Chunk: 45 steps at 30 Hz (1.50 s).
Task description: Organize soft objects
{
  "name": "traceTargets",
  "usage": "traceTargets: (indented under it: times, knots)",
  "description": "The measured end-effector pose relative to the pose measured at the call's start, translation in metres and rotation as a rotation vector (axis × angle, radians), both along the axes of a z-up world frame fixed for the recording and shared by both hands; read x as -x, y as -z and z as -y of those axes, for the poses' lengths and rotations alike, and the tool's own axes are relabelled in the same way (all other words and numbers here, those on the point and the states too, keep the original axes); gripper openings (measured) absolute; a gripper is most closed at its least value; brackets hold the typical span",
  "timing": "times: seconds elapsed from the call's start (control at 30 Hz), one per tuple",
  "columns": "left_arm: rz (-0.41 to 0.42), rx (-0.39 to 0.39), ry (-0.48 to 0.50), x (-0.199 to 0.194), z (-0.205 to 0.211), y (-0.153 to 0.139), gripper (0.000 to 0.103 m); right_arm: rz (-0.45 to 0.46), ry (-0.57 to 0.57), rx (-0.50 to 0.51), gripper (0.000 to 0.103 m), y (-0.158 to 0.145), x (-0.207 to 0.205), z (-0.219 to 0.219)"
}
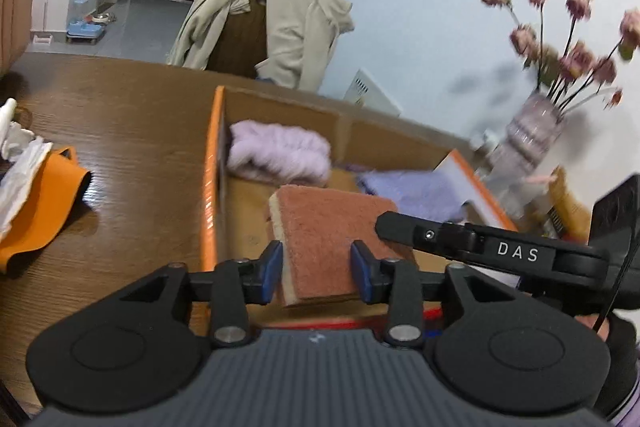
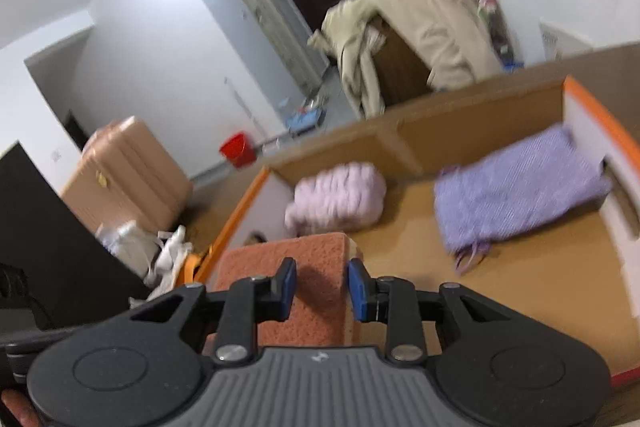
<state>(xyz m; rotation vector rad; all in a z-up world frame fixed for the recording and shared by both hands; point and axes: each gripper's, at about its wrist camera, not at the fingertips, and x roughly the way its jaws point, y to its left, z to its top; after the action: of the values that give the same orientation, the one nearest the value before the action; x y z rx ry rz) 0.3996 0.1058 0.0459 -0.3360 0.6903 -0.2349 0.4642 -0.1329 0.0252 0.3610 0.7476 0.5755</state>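
Note:
A sponge (image 1: pixel 324 227) with a pink scouring top hangs over the near end of an orange-rimmed cardboard box (image 1: pixel 210 187). My left gripper (image 1: pixel 317 269) is shut on it, one blue pad on each side. My right gripper (image 1: pixel 400 225) reaches in from the right, its tip over the sponge's far right corner. In the right wrist view the right gripper (image 2: pixel 322 287) lies over the sponge (image 2: pixel 280 259), which is wider than the gap between its pads, so they grip nothing. Inside the box (image 2: pixel 600 115) lie a fluffy pink bundle (image 1: pixel 276 155) (image 2: pixel 340 199) and a purple cloth (image 1: pixel 416 191) (image 2: pixel 516 187).
A glass vase of pink flowers (image 1: pixel 532 131) stands just right of the box. An orange cloth (image 1: pixel 44 203) and white crumpled material (image 1: pixel 16 163) lie on the wooden table to the left. A chair draped with a beige coat (image 1: pixel 264 27) stands behind the table.

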Motion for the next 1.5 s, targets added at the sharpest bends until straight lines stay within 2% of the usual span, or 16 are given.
traceTargets:
  times: [0.03, 0.13, 0.23, 0.37, 0.43, 0.5, 0.6, 0.73, 0.83, 0.93, 1.03, 1.23, 1.5]
  knots:
    - [0.007, -0.005, -0.002, 0.002, -0.001, 0.0, 0.04, -0.009, -0.007, 0.002, 0.03, 0.003, 0.0, -0.002]
    - [0.024, -0.005, 0.003, 0.017, -0.005, 0.0, 0.056, -0.02, -0.047, -0.004, 0.03, 0.002, 0.008, -0.002]
    - [0.032, -0.042, -0.002, 0.03, -0.003, -0.008, 0.063, 0.004, -0.048, 0.003, 0.038, -0.009, 0.021, 0.0]
    - [0.065, -0.101, -0.029, 0.054, 0.001, -0.028, 0.064, 0.052, -0.021, 0.016, 0.041, -0.032, 0.049, 0.015]
    - [0.098, -0.096, -0.037, 0.071, 0.001, -0.041, 0.066, 0.088, 0.008, 0.013, 0.044, -0.045, 0.068, 0.029]
    - [0.132, -0.08, -0.032, 0.091, 0.003, -0.052, 0.073, 0.126, 0.042, 0.005, 0.053, -0.057, 0.091, 0.046]
    - [0.164, -0.072, -0.016, 0.123, 0.011, -0.058, 0.075, 0.176, 0.086, 0.006, 0.055, -0.067, 0.131, 0.072]
    - [0.14, -0.06, -0.004, 0.163, 0.018, -0.047, 0.078, 0.216, 0.139, 0.056, 0.062, -0.063, 0.187, 0.094]
    - [0.113, -0.046, -0.023, 0.187, 0.017, -0.035, 0.078, 0.229, 0.142, 0.109, 0.063, -0.053, 0.222, 0.1]
    - [0.08, -0.063, -0.053, 0.206, 0.015, -0.024, 0.078, 0.219, 0.124, 0.104, 0.064, -0.043, 0.246, 0.101]
    - [0.081, -0.091, -0.061, 0.223, 0.013, -0.019, 0.08, 0.202, 0.112, 0.077, 0.066, -0.032, 0.261, 0.102]
    - [0.055, -0.102, -0.075, 0.214, 0.012, -0.008, 0.082, 0.162, 0.134, 0.086, 0.066, -0.019, 0.259, 0.099]
    - [0.03, -0.092, -0.074, 0.192, 0.012, 0.018, 0.082, 0.2, 0.123, 0.033, 0.066, -0.007, 0.253, 0.084]
